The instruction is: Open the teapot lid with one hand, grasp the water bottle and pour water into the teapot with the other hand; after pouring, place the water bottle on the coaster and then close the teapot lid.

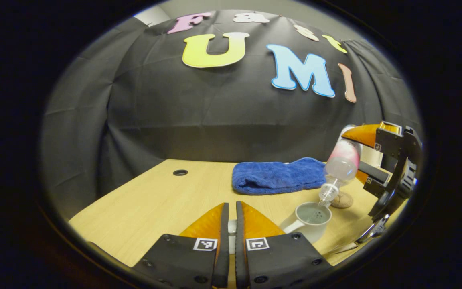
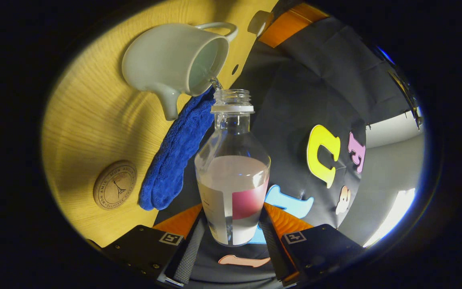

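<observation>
The white teapot (image 1: 309,220) stands open on the wooden table, with water inside. My right gripper (image 1: 355,156) is shut on the clear water bottle (image 1: 341,164) and tilts it mouth-down over the pot. In the right gripper view the bottle (image 2: 233,180) sits between the fingers of my right gripper (image 2: 233,224), and a thin stream runs from its mouth into the teapot (image 2: 175,60). My left gripper (image 1: 232,206) hovers left of the pot, shut on a small white piece, the teapot lid (image 1: 232,228). The round cork coaster (image 1: 342,199) lies just behind the pot.
A folded blue towel (image 1: 279,176) lies at the back of the table (image 1: 155,208), beside the coaster (image 2: 114,184). A cable hole (image 1: 180,172) is at the back left. The black cloth wall closes off the far side.
</observation>
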{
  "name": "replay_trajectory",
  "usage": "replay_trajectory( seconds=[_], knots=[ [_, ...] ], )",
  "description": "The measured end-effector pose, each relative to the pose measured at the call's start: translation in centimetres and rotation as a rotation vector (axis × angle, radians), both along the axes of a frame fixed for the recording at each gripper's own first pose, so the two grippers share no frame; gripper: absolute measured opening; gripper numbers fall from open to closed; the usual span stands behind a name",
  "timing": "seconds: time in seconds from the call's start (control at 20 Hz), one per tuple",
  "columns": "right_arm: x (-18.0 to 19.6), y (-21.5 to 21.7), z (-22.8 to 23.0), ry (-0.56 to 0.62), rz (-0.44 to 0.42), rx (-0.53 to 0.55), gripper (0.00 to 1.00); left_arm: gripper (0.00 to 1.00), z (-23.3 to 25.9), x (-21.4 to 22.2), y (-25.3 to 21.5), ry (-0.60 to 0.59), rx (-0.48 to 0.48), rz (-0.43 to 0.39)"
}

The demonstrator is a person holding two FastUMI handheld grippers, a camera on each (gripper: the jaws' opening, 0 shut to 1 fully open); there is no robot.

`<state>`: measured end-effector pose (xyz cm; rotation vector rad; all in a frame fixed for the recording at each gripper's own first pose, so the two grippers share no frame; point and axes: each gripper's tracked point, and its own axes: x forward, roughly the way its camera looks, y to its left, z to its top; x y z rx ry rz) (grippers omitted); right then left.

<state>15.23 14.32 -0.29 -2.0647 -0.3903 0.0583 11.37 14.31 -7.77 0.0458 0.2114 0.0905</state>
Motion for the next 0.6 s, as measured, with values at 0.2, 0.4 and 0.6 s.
replay_trajectory(
  seconds=[0.2,0.4,0.6],
  knots=[
    [-0.14,0.29,0.44,-0.020,0.015,-0.029,0.76,0.13,-0.03,0.02,0.03,0.004,0.000,-0.002],
    [-0.43,0.55,0.62,-0.033,0.027,-0.050,0.76,0.13,-0.04,-0.02,0.05,0.008,-0.003,-0.004],
    [-0.79,0.81,0.93,-0.054,0.045,-0.088,0.76,0.13,-0.09,0.02,0.06,0.012,-0.004,-0.007]
  ],
)
